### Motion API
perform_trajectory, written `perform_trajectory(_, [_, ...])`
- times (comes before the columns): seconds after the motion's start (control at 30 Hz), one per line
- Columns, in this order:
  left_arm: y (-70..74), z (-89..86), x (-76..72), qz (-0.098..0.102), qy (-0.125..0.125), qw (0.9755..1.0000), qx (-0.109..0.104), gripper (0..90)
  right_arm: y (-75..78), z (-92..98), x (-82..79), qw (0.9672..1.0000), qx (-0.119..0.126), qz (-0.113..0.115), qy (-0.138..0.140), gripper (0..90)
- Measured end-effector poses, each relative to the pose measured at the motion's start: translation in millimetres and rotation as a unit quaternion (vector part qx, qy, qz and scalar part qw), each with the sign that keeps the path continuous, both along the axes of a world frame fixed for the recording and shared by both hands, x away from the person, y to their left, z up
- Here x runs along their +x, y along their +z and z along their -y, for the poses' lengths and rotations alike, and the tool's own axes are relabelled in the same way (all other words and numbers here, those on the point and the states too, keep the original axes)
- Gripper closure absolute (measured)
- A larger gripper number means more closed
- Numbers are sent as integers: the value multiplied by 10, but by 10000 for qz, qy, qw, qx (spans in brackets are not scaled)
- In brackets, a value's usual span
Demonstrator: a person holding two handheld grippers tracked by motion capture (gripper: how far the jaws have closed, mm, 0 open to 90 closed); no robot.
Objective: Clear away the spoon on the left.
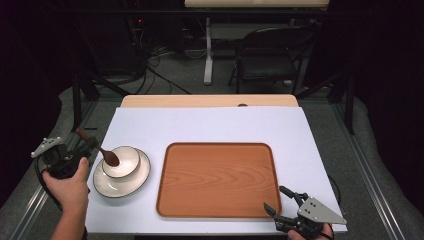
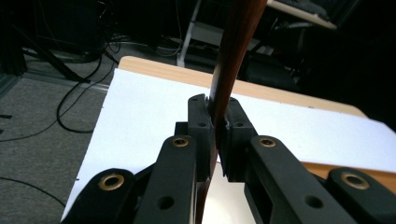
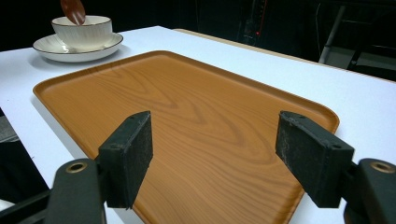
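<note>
Wooden spoon (image 1: 102, 151) pinched firmly by left gripper (image 1: 82, 148), tip seemingly inside bowl (image 1: 121, 161); lower slowly, keep level. Right gripper (image 3: 212, 154) spread wide over tray (image 3: 187, 112).

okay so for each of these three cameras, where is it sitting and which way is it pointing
High view: above the person's side, facing forward and down on the table; both hands and grippers enter below.
Left gripper view: rides the left gripper, facing the table's far edge; jaws shut on the spoon.
Right gripper view: rides the right gripper, low, facing across the tray toward the bowl; jaws open.
Shared: high and right gripper views show tray, bowl, saucer.
</note>
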State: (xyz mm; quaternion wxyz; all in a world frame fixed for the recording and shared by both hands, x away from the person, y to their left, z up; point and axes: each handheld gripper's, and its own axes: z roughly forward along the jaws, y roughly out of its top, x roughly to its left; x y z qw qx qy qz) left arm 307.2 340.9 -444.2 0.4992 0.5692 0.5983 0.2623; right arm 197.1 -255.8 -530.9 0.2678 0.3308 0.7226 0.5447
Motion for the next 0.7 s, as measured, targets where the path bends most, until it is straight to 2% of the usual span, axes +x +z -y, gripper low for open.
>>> perform_trajectory(0.27, [82, 181, 5, 13, -225, 9988, 445, 845, 0, 0, 0, 10000, 1, 1, 3, 273])
perform_trajectory(0.43, [135, 296, 0, 33, -385, 9976, 571, 845, -1, 0, 0, 10000, 2, -6, 10, 273])
perform_trajectory(0.57, [201, 402, -11, 21, -548, 9955, 770, 845, 2, 0, -3, 10000, 1, 8, 9, 273])
perform_trajectory(0.7, [275, 480, -13, 44, -706, 9943, 795, 845, 2, -1, -4, 10000, 2, 11, 10, 273])
